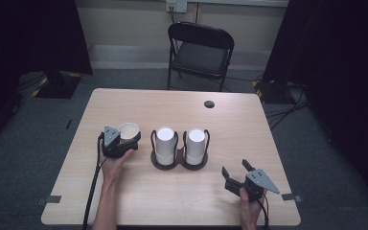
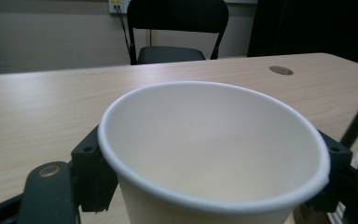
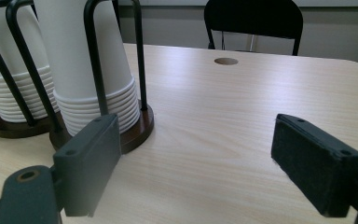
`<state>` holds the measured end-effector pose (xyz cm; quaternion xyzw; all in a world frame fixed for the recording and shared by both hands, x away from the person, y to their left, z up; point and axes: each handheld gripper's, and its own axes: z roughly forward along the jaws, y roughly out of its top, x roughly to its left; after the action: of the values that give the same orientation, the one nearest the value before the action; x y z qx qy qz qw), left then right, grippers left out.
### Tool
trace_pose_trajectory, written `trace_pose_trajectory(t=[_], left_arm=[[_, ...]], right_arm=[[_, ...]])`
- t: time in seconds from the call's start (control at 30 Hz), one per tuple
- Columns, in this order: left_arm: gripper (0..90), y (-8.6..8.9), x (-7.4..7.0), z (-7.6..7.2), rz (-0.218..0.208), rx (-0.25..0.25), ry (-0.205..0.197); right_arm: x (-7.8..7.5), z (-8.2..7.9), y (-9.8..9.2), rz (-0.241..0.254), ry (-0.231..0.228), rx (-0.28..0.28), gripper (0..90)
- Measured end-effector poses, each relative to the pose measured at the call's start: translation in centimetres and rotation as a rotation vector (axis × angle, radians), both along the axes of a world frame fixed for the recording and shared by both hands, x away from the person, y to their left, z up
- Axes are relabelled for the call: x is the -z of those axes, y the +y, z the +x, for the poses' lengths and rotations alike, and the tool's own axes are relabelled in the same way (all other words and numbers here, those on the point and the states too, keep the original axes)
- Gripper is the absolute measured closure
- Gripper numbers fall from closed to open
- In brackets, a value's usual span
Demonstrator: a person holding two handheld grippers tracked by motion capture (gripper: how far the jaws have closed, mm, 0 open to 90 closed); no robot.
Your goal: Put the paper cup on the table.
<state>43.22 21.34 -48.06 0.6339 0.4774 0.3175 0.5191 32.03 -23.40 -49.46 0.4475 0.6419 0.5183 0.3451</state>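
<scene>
high view: paper cup (image 1: 128, 130) between left gripper (image 1: 121, 142)

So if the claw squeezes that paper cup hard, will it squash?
Probably. The paper cup looks thin-walled and empty, so it likely dents easily and weighs little. Standing upright with its wide mouth up between the left claw pads, it could tip if nudged, and would probably roll in a curve.

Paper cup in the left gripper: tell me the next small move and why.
Probably draw the left gripper straight back off the paper cup. The cup stands upright on the table, left of the cup holder, and the jaws flank it with no clear squeeze. Contact is hard to judge.
</scene>
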Motion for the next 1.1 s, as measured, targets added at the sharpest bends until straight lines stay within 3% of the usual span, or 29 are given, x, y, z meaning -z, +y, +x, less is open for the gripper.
trace_pose_trajectory(t=[0.2, 0.4, 0.77, 0.87, 0.93, 0.97, 1.03, 1.1], left_arm=[[21.8, -0.2, 0.2, -0.1, 0.028, 0.024, 0.001], [20.1, -0.3, 0.8, -0.1, 0.072, 0.037, 0.037], [15.5, -0.2, 1.2, -0.2, 0.084, 0.027, 0.093], [15.4, 0.2, 1.2, -0.7, 0.09, 0.039, 0.074], [15.4, 0.3, 1.3, -0.8, 0.069, 0.034, 0.078], [15.4, 0.5, 1.3, -0.9, 0.098, 0.039, 0.094], [15.4, 0.4, 1.1, -1.2, 0.118, 0.052, 0.088], [15.5, 0.3, 1.0, -1.5, 0.14, 0.036, 0.092]], right_arm=[[0.0, 0.0, -0.3, 0.025, 0.007, -0.01, 15.3], [0.0, 0.0, -0.2, 0.014, 0.004, -0.011, 15.3], [0.0, 0.0, -0.1, 0.011, 0.004, -0.012, 15.3], [0.0, 0.0, -0.1, 0.007, 0.0, -0.011, 15.2], [0.0, 0.0, 0.0, 0.002, -0.002, -0.012, 15.2], [0.0, 0.0, 0.0, 0.002, -0.001, -0.014, 15.2], [0.0, -0.1, -0.1, 0.004, -0.005, -0.013, 15.2], [0.0, -0.1, -0.1, 0.004, -0.011, -0.011, 15.2]])
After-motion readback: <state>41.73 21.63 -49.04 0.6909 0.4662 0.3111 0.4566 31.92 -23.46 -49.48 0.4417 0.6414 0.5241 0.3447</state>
